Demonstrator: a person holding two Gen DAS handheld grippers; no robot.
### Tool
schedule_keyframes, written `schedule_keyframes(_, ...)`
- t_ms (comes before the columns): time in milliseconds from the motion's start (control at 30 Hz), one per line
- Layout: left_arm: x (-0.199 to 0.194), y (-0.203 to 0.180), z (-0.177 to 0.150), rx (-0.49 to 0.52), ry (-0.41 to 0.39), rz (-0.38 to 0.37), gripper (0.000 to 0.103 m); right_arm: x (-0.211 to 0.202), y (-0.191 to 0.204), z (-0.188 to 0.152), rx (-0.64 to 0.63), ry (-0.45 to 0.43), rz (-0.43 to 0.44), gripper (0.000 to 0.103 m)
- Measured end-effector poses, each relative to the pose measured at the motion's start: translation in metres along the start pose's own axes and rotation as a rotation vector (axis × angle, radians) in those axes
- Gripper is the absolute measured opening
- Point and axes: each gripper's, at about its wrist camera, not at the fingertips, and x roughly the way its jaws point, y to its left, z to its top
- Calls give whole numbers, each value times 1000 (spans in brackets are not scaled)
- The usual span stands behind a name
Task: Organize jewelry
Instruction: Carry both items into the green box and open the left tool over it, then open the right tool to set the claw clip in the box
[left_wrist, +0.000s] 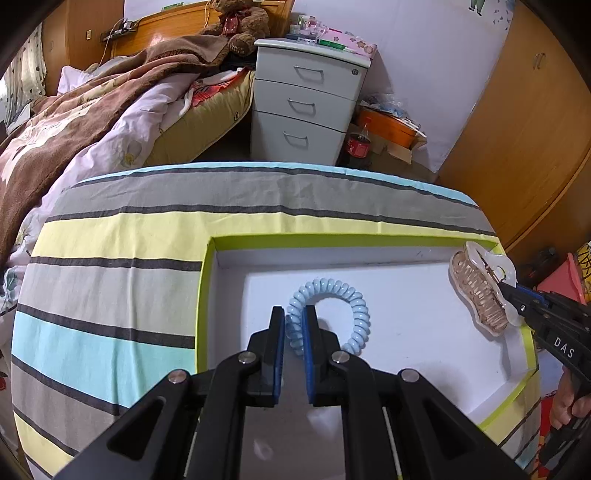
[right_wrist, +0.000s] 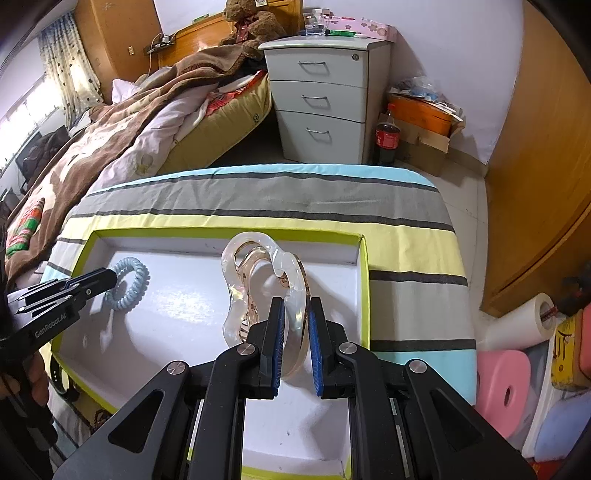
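Left tongs (left_wrist: 293, 314), seen from the left wrist, pinch the blue coil tie (left_wrist: 328, 314) over the white floor of the green-rimmed tray (left_wrist: 207, 295) on the striped bench (left_wrist: 110, 266), while the right tongs (left_wrist: 511, 291) at the tray's right edge grip a clear claw clip (left_wrist: 480, 291). From the right wrist, the right tongs (right_wrist: 295, 314) are narrow on the clip (right_wrist: 255, 280) above the tray (right_wrist: 364, 280), and the left tongs (right_wrist: 110, 277) hold the tie (right_wrist: 131, 284) near its far left corner.
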Motion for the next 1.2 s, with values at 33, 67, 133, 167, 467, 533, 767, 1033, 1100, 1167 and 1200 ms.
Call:
schedule_keyframes(33,0,1,0,-1,0,-1,10,1,0,0,0,3,-5,13)
schedule_keyframes(67,0,1,0,-4,-2,-2,10,2,0,-1,-3,6,-9,13)
schedule_keyframes(133,0,1,1,-4,-2,-2,10,4,-1,0,-4,7,-9,13)
schedule_keyframes(167,0,1,1,-5,-1,-4,10,4,-1,0,-1,5,-7,13)
schedule_keyframes(467,1,3,0,-10,6,-2,17,3,2,-2,-6,-11,-29,14)
schedule_keyframes(533,2,3,0,-8,9,-1,22,1,2,-2,-8,-26,-32,14)
schedule_keyframes(767,-4,2,0,-12,-1,-2,42,-7,3,-1,-10,-50,-39,19)
schedule_keyframes(1033,-44,-3,-9,6,-71,-26,59,-35,7,-9,2,-105,-20,22)
schedule_keyframes(1100,-58,-2,-13,7,-92,-38,61,-47,9,-15,-8,-125,-8,22)
schedule_keyframes(1167,-72,-1,-18,11,-115,-43,63,-57,11,-22,-15,-139,5,23)
schedule_keyframes(1200,-79,0,-22,15,-127,-36,65,-63,12,-27,-17,-147,12,23)
